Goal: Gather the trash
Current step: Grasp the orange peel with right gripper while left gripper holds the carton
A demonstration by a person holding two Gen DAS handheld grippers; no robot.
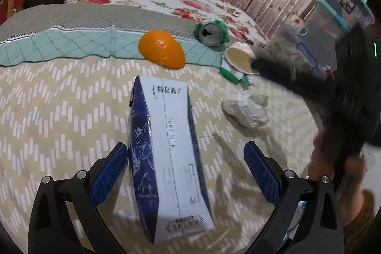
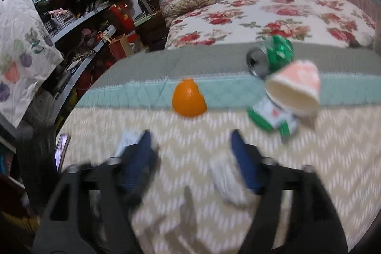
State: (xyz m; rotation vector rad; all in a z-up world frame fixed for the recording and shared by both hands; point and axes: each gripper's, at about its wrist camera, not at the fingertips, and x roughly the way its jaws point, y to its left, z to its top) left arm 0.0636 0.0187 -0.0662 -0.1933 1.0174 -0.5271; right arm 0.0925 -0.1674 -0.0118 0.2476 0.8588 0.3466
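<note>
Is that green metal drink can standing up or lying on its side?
Lying on its side: the green metal drink can shows its opened silver top facing sideways toward the camera, on the bed cover.

Milk carton (image 1: 166, 154) before orange peel (image 1: 163, 49)

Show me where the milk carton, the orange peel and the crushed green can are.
milk carton (image 1: 176, 158): left wrist view, on its white top face.
orange peel (image 1: 163, 48): left wrist view, middle of its orange skin.
crushed green can (image 1: 210, 33): left wrist view, on its silver lid.
</note>
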